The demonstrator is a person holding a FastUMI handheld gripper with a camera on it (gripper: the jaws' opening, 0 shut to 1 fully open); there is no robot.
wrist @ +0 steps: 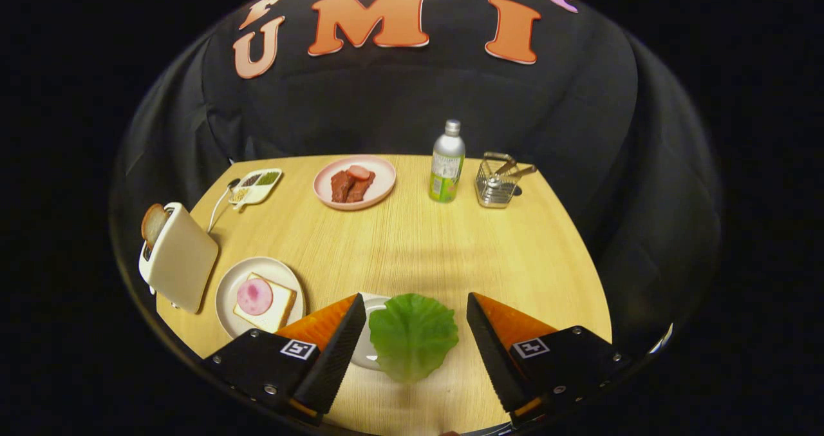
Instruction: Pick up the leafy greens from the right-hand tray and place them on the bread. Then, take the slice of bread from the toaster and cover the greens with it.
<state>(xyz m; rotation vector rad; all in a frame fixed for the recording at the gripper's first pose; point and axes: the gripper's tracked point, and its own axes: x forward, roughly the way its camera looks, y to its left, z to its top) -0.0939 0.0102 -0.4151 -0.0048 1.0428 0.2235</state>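
A green lettuce leaf (412, 334) lies partly on a small white tray (368, 352) near the table's front edge. My gripper (416, 307) is open, one finger on each side of the leaf, and I cannot tell whether the fingers touch it. To the left a white plate (235, 284) holds a slice of bread (280, 307) with a pink round of ham (254, 296) on top. Further left stands a cream toaster (180, 259) with a slice of bread (153, 223) sticking up from its slot.
At the back of the wooden table (412, 243) are a pink plate (385, 178) with meat pieces, a green-labelled bottle (447, 162), a wire basket (497, 180) and a small divided dish (257, 185) with a spoon. The toaster's cord runs toward that dish.
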